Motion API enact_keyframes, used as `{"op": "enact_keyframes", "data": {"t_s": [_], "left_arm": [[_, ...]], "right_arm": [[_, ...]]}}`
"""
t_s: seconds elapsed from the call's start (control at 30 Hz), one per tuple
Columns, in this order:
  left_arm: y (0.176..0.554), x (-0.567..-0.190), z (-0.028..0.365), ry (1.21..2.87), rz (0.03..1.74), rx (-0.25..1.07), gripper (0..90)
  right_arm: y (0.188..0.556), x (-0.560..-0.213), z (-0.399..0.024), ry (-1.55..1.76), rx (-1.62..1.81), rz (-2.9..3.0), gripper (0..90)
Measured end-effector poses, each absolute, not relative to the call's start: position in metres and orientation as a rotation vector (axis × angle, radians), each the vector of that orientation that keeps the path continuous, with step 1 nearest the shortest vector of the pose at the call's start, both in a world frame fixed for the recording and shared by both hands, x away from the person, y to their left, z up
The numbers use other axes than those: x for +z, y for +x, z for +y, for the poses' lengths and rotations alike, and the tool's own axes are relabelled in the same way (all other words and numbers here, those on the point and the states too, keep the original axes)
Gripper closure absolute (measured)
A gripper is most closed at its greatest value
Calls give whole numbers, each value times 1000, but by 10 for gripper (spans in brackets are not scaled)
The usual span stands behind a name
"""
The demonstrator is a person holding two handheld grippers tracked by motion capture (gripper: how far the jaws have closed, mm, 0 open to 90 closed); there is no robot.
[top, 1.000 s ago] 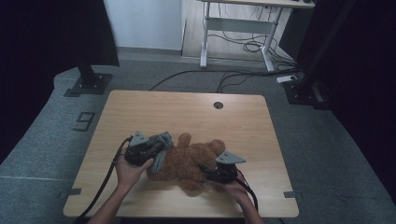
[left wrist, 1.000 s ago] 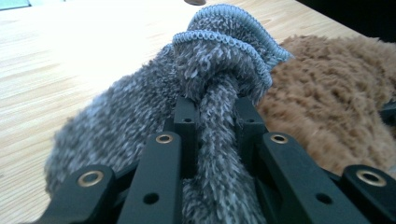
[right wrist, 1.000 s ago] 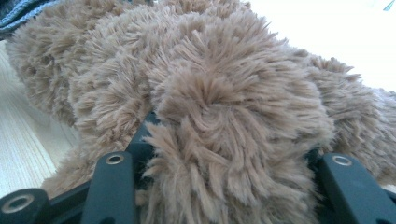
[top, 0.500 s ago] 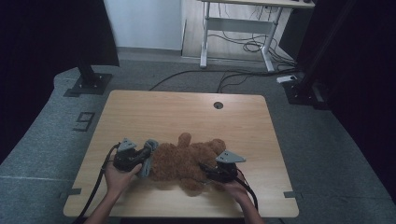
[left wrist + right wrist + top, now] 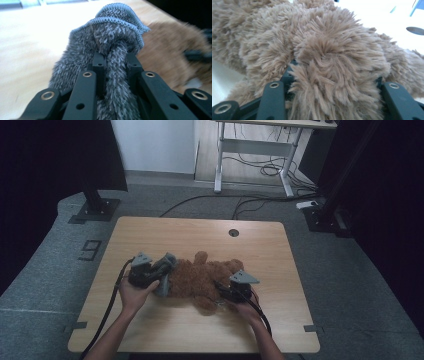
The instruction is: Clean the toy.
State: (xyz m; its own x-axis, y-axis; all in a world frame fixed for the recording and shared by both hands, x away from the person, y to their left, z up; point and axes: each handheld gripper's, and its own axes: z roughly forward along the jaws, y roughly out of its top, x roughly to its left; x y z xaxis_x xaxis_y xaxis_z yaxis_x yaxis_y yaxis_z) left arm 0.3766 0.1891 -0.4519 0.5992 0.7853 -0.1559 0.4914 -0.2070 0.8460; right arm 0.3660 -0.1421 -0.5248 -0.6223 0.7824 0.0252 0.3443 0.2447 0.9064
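high view: above, facing forward-down on table (image 5: 150, 232) | gripper views: close along jaws | shared: teddy bear (image 5: 200, 277)

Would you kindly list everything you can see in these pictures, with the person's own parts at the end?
teddy bear: one, brown plush, lying near the front middle of the table
grey cloth: one, grey-blue fleece with a stitched hem, bunched at the bear's left end
table: one, light wood with a round cable hole near its far edge
desk: one, white frame, on the floor beyond the table
cables: several, dark, on the floor under the desk
stand bases: two, black, on the floor at far left and far right
left gripper: one, black jaws shut on the grey cloth
right gripper: one, black jaws shut on the teddy bear
forearms: two, entering from the bottom edge
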Motion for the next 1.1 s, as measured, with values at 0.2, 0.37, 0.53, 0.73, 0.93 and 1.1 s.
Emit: {"op": "enact_keyframes", "data": {"t_s": [0.2,0.37,0.53,0.73,0.93,1.1], "left_arm": [[412,-436,151,1876,987,370,746],[429,-453,142,1904,1037,270,746],[420,-466,145,1904,1040,234,752],[396,-481,150,1870,995,250,768],[376,-488,149,1850,958,300,771],[367,-489,152,1835,944,290,771]], "right_arm": [[371,-527,-141,943,1379,2083,459],[365,-526,-141,891,1366,2089,456],[351,-527,-141,815,1360,2089,416],[338,-519,-146,840,1372,2123,261],[333,-496,-165,964,1462,2091,223],[342,-481,-175,1035,1493,2084,191]]}}
